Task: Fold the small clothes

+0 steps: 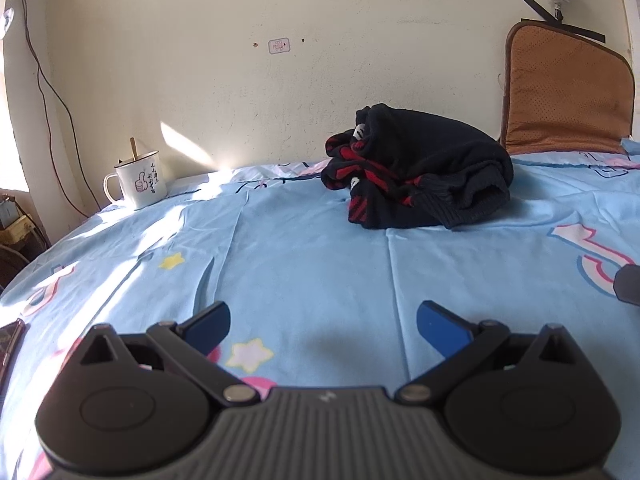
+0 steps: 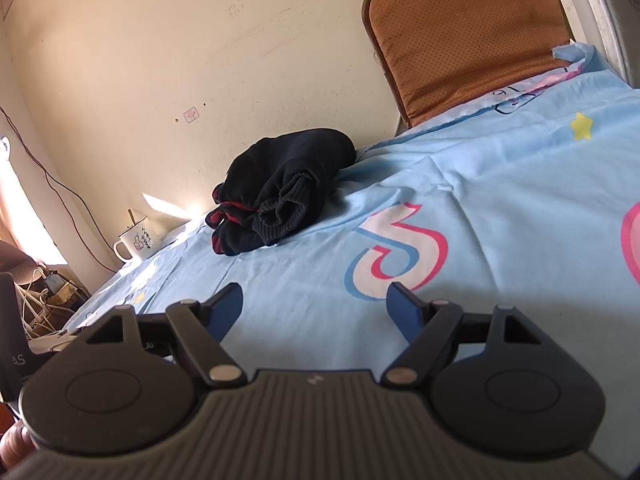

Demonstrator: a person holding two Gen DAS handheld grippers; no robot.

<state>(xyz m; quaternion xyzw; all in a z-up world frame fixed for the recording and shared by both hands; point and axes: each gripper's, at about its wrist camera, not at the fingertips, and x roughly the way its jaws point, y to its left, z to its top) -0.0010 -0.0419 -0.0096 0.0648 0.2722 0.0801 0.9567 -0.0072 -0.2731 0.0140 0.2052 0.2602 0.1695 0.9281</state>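
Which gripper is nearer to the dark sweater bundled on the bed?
Probably the left, though not by much. The left gripper faces the dark sweater almost straight ahead; the right gripper sits further off to its right, seeing it up-left. Both are open and apart from it.

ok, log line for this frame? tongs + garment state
left tongs: open, empty | right tongs: open, empty | dark sweater: bunched on bedsheet, untouched | fold: not begun

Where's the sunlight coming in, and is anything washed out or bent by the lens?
Left wrist view: sun streaks the sheet beside the mug; the bed edge bows from fisheye. Right wrist view: the far left is blown out white; the dark sweater loses detail in shadow.
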